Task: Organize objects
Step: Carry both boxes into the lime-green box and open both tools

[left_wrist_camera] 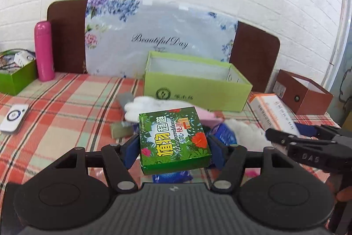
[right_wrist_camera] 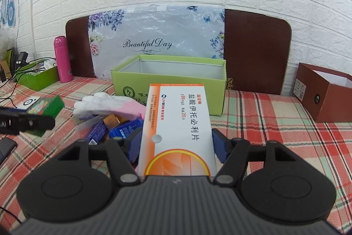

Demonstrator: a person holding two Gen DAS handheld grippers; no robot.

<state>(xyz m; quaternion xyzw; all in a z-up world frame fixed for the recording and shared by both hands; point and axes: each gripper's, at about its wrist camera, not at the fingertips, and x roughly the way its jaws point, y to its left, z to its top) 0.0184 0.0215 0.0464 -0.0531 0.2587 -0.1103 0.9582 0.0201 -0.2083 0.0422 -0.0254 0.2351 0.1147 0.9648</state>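
Observation:
My left gripper (left_wrist_camera: 173, 147) is shut on a green floral box (left_wrist_camera: 173, 140) and holds it above a pile of small items on the plaid tablecloth. My right gripper (right_wrist_camera: 176, 142) is shut on a white and orange medicine box (right_wrist_camera: 178, 124), held in front of the open light-green box (right_wrist_camera: 171, 78). The light-green box also shows in the left wrist view (left_wrist_camera: 195, 89), beyond the floral box. The pile holds a white and pink glove (right_wrist_camera: 110, 105), blue packets (right_wrist_camera: 125, 129) and other small packs. The green floral box (right_wrist_camera: 47, 106) and the left gripper's finger show at the left of the right wrist view.
A pink bottle (left_wrist_camera: 44, 51) and a green box of cables (left_wrist_camera: 15, 78) stand at the back left. A white round-dial device (left_wrist_camera: 14, 118) lies on the left. An open brown box (right_wrist_camera: 325, 94) stands at the right. A floral board leans on the wall behind.

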